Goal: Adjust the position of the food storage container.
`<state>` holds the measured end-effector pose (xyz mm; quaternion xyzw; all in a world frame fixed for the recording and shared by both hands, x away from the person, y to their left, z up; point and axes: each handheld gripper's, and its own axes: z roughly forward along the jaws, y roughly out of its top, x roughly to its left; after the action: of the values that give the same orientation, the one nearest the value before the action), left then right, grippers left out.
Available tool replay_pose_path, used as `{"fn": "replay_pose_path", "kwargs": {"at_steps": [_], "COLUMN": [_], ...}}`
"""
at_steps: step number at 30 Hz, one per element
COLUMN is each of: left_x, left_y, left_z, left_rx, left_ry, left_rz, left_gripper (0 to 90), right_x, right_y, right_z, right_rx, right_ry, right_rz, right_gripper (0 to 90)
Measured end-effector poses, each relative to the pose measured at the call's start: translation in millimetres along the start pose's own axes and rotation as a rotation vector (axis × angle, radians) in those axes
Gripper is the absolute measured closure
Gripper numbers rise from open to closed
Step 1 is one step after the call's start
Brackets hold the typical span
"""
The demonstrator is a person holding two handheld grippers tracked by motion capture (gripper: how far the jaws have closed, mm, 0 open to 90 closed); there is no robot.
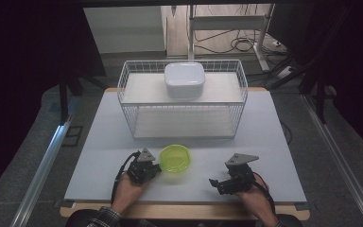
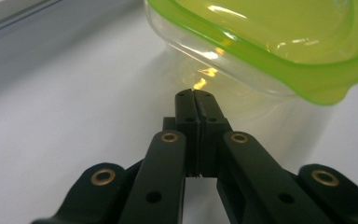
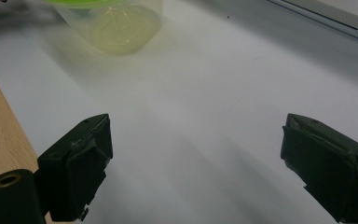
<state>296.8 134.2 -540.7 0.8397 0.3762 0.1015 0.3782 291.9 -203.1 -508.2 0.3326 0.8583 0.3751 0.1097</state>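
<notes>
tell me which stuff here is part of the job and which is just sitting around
In the job:
- green container, next to the shut left gripper
- left gripper
- right gripper, open, pointed toward the container from a distance

Just sitting around:
- wire basket at the back of the table
- white box on top of the basket
- cables on the floor behind

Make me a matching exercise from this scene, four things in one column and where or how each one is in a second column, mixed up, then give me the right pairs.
Things:
1. green-lidded container
2. white box
3. left gripper
4. right gripper

States:
A. jaws wide apart over bare table
B. on the top shelf of the wire rack
C. on the table, in front of the rack
D. jaws pressed together, tips close to the container's clear wall

Pairs: 1-C, 2-B, 3-D, 4-A
</notes>
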Motion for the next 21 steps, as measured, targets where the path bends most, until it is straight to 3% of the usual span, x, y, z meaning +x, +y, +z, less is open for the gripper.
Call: {"fn": "replay_pose_path", "kwargs": {"at_steps": [6, 11, 15, 21], "left_x": [-11.1, -13.5, -10.9, -15.0], "left_y": [4.5, 5.6, 6.3, 0.9], "left_z": [6.1, 4.9, -5.0, -18.1], "left_rx": [-0.005, 0.001, -0.024, -0.014], "left_ry": [-0.023, -0.014, -0.012, 0.020], "left_rz": [0.019, 0.035, 0.024, 0.068], "left_gripper": [89.0, 85.5, 67.8, 40.6], "right_x": [0.5, 0.2, -0.3, -1.4], "right_y": [-0.1, -0.3, -0.2, -0.5], "right_z": [0.6, 0.6, 0.1, -0.7], "right_rx": [0.003, 0.003, 0.001, -0.006], "right_ry": [0.001, 0.002, 0.004, 0.008], "right_rz": [-0.002, -0.004, -0.001, 0.006], "right_gripper": [9.3, 9.3, 9.3, 9.3]}}
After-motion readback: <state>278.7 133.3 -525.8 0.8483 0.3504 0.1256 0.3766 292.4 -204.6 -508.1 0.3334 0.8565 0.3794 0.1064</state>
